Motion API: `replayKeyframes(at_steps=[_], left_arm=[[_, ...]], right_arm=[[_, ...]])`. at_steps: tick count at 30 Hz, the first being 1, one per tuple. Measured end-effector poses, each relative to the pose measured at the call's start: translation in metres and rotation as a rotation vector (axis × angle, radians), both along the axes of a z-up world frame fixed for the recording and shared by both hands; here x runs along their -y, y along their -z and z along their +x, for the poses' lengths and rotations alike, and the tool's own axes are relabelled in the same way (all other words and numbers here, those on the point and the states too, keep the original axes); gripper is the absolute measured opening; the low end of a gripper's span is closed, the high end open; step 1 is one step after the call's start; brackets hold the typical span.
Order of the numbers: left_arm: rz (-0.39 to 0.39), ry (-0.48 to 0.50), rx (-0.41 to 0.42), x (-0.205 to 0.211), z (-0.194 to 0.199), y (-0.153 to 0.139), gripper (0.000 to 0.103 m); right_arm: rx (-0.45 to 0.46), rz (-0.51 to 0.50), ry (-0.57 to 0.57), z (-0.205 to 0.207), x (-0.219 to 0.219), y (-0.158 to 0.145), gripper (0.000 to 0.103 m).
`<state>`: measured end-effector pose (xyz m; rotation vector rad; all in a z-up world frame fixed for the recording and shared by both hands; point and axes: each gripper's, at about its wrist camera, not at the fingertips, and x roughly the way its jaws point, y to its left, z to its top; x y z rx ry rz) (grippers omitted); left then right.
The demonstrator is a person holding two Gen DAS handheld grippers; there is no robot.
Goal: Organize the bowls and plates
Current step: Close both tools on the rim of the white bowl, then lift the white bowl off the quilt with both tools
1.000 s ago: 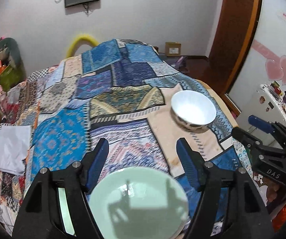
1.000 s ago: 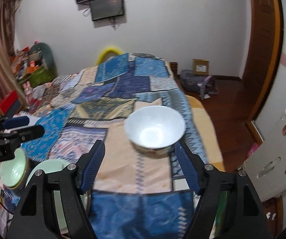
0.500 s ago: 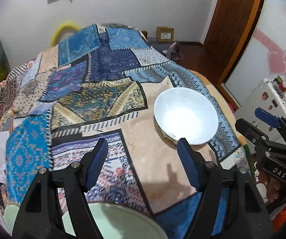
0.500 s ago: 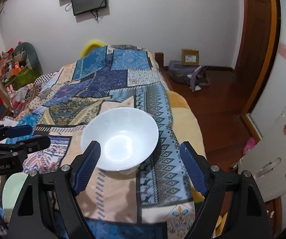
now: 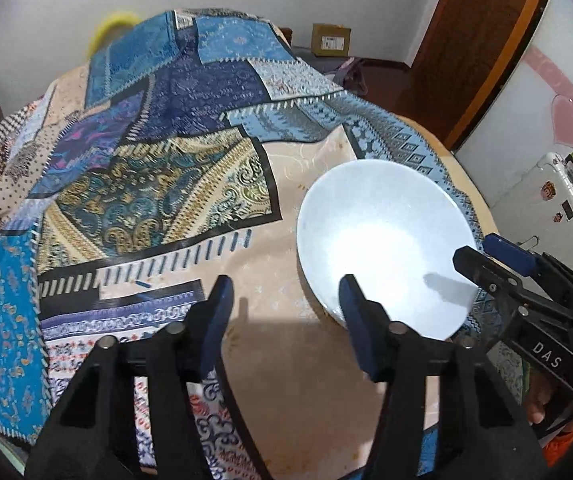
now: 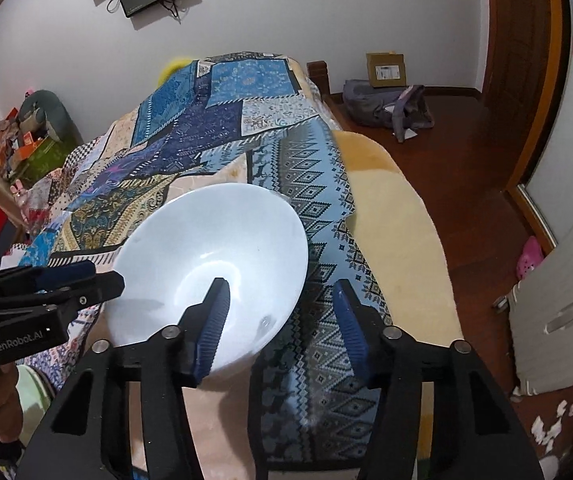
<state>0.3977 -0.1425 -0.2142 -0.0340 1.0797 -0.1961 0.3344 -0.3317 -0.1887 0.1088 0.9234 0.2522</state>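
With both grippers' jaws closing, the right gripper (image 6: 280, 320) straddling the white bowl's (image 6: 214, 256) near-right rim and the left gripper (image 5: 284, 312) taking its near-left edge with neither pinching yet, the bowl could tip or skid on the soft quilt (image 5: 158, 184).

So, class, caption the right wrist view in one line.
Right tongs closing astride the white bowl's rim on a patchwork bedspread.

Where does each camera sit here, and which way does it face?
Left wrist: on the left gripper, looking down its fingers at the quilt; white bowl to its right; the right gripper straddles the bowl's rim, a hand below it.
Right wrist: on the right gripper, one finger inside the bowl; the left gripper and a hand show at left.
Shared: bowl, quilt, each other's gripper. Both are closing.
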Motion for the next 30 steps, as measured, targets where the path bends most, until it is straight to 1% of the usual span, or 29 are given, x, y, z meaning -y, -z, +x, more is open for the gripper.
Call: replayKeyframes(at_steps=[1, 2, 4, 6, 8, 9, 12, 16, 22, 30], left_arm=[[-0.002, 0.007, -0.008, 0.001, 0.002, 0.004, 0.047], [-0.002, 0.010, -0.013, 0.003, 0.004, 0.006, 0.043], [-0.003, 0.017, -0.019, 0.006, 0.007, 0.011, 0.040], [-0.012, 0.030, -0.030, 0.010, 0.011, 0.015, 0.036], [-0.022, 0.039, -0.040, 0.013, 0.014, 0.018, 0.029], [-0.027, 0.047, -0.047, 0.015, 0.014, 0.019, 0.027], [-0.040, 0.066, -0.063, 0.020, 0.017, 0.024, 0.017], [-0.017, 0.071, -0.053, 0.022, 0.015, 0.024, 0.017], [-0.028, 0.074, -0.044, 0.017, 0.000, 0.015, 0.017], [-0.038, 0.058, -0.004, 0.003, -0.029, -0.016, 0.017]], right_arm=[[-0.010, 0.006, -0.007, 0.002, -0.001, 0.002, 0.036], [-0.021, 0.009, -0.013, 0.005, -0.002, 0.006, 0.034], [-0.038, 0.008, -0.024, 0.009, -0.005, 0.012, 0.028], [-0.050, 0.015, -0.035, 0.011, -0.007, 0.016, 0.025], [-0.055, 0.020, -0.029, 0.013, -0.007, 0.018, 0.024], [-0.051, 0.019, -0.027, 0.012, -0.008, 0.018, 0.023], [-0.042, 0.006, -0.024, 0.009, -0.009, 0.013, 0.023], [-0.039, -0.008, -0.030, 0.005, -0.012, 0.009, 0.023], [-0.032, -0.002, -0.038, -0.007, -0.019, -0.001, 0.022], [0.001, 0.016, -0.058, -0.028, -0.035, -0.024, 0.022]])
